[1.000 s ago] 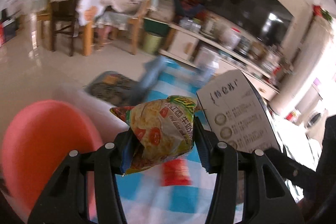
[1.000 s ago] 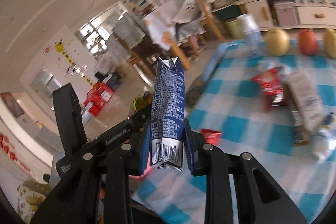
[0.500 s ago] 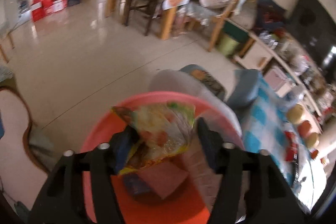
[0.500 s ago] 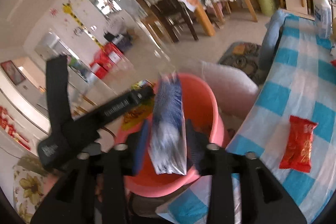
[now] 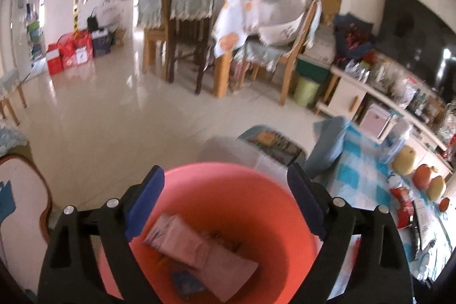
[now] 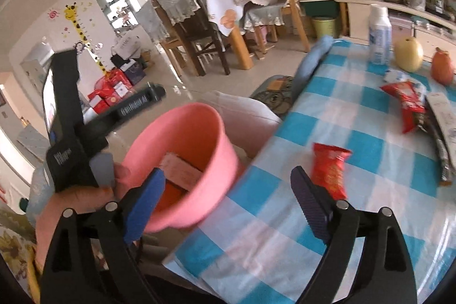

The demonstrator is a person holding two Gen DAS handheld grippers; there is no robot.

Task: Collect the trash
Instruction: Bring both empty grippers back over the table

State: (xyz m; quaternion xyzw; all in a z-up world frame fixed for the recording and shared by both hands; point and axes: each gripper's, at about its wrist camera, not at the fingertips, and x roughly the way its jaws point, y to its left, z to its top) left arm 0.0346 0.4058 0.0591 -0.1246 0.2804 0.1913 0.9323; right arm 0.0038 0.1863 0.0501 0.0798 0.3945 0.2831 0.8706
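Note:
A pink plastic bin stands beside the table and holds several pieces of trash, a pink carton among them. My left gripper is open and empty right above the bin. My right gripper is open and empty over the table's near left edge, beside the bin. A small red snack packet lies on the blue checked tablecloth just beyond the right gripper. A larger red wrapper and a flattened carton lie farther right.
A white bottle, a pear and an orange fruit stand at the table's far side. A white stool is behind the bin. Dining chairs and a green bin stand across the tiled floor.
Both grippers swung from the table to the pink bin and opened. The left let go of the snack bag and the right let go of the blue carton.

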